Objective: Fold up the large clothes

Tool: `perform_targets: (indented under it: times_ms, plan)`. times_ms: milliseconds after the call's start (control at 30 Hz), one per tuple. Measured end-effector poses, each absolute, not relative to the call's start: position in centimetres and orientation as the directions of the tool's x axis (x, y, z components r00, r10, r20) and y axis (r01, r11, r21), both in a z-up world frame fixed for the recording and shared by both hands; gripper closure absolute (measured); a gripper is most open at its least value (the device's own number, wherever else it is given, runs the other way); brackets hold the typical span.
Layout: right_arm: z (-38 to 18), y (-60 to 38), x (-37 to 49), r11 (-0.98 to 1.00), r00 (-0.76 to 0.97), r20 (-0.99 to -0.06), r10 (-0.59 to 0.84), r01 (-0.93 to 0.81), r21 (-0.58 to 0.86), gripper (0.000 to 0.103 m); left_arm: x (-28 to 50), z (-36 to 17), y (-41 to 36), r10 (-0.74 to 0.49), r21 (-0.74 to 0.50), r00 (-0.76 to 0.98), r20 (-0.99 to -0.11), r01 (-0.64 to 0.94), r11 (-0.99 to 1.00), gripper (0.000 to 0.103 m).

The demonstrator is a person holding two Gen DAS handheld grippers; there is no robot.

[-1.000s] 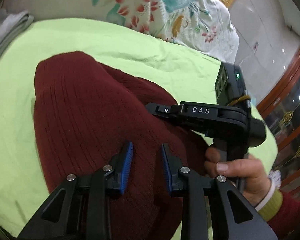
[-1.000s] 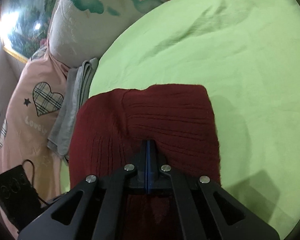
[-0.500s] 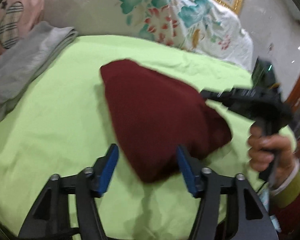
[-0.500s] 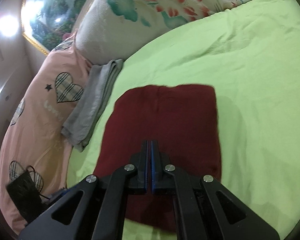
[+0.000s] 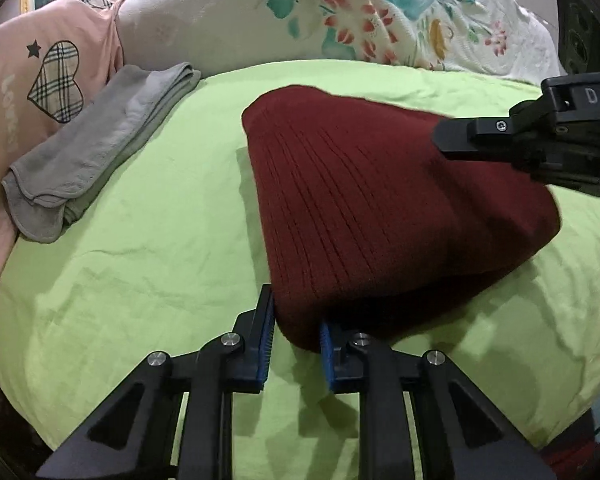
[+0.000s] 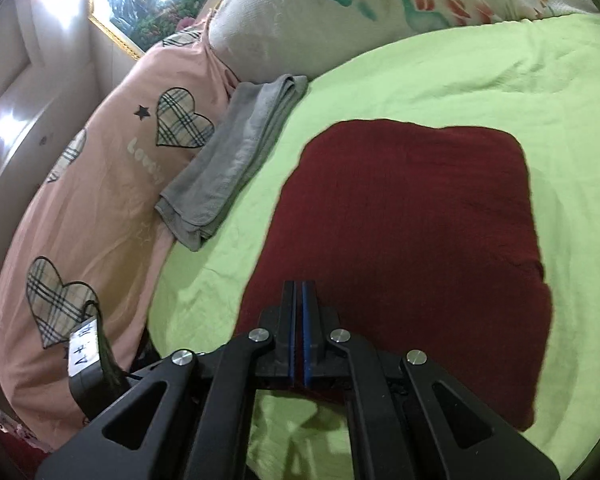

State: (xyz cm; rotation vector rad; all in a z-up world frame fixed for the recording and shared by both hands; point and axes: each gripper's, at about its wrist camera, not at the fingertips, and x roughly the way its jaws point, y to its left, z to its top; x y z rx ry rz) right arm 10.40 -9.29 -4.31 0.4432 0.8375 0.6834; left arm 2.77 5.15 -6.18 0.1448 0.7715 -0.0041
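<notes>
Green sheet covers the bed on which a folded dark red sweater is being handled with two hand-held tools. Nearest the camera, the left tool is closing its blue pads round the sweater's near corner, the cloth between them; half a second ago the pads stood spread wide, short of that corner. At the sweater's right edge the right tool is pressed together, a sliver of red knit pinched between its pads. A second ago the sweater lay flat under both tools; now its near end looks raised off the sheet, which suggests the folding is done and the bundle is being carried. Left of the sweater, well apart from it, lies a folded grey cloth against a pink cover with plaid hearts. Beyond the sweater rests a flowered pillow.
</notes>
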Motion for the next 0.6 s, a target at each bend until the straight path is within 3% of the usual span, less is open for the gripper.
perform_targets:
  times_ms: [133, 267, 433, 600]
  plan:
    - [-7.3, -11.1, 11.8, 0.759, 0.478, -0.606, 0.636, -0.244, 0.604, 0.101, 2.4, -6.6, 5.4, 0.002, 0.099, 0.695, -0.719, 0.099, 0.99, 0.087]
    - [-8.1, -12.9, 12.2, 0.719, 0.47, -0.577, 0.668, -0.205, 0.664, 0.101, 1.4, -5.2, 6.6, -0.133, -0.005, 0.662, -0.737, 0.192, 0.981, 0.085]
    - [-6.4, -13.4, 11.5, 0.725, 0.494, -0.562, 0.664, -0.238, 0.647, 0.101, 0.7, -0.8, 9.2, -0.358, -0.152, 0.672, -0.648, 0.347, 0.926, 0.081]
    - [-6.1, -12.9, 11.4, 0.717, 0.489, -0.557, 0.672, -0.243, 0.653, 0.101, 5.3, 0.4, 8.8, -0.529, -0.233, 0.619, -0.581, 0.496, 0.836, 0.083]
